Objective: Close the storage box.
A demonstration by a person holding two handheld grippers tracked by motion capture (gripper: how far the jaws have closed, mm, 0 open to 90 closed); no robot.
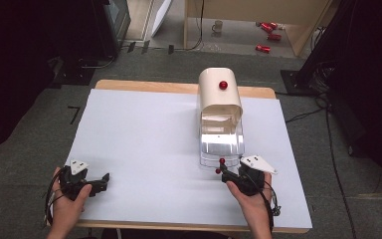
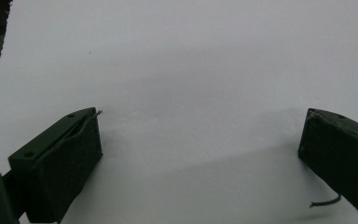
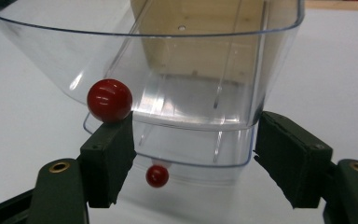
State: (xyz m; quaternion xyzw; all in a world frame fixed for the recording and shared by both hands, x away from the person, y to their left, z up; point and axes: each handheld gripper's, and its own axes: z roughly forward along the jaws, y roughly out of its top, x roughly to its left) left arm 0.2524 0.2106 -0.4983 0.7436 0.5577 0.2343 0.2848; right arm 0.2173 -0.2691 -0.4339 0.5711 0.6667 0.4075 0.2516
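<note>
The right gripper (image 3: 193, 154) stands with jaws apart at the clear drawer (image 3: 200, 93) beside its red knob (image 3: 109, 100), presumably for access, while the left gripper (image 2: 200, 154) rests apart on the tabletop (image 1: 144, 139).

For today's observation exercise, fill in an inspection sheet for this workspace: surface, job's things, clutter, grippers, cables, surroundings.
Surface: white sheet covering a wooden table.
Job's things: cream box with a red knob; clear plastic drawer pulled out towards the person, with its own small red knob.
Clutter: nothing seen on the sheet.
Grippers: left gripper open over bare sheet; right gripper open at the drawer's front, a red ball above one of its fingers.
Cables: one trails from each gripper; more on the floor at the right.
Surroundings: mug and red cans on the floor beyond.
</note>
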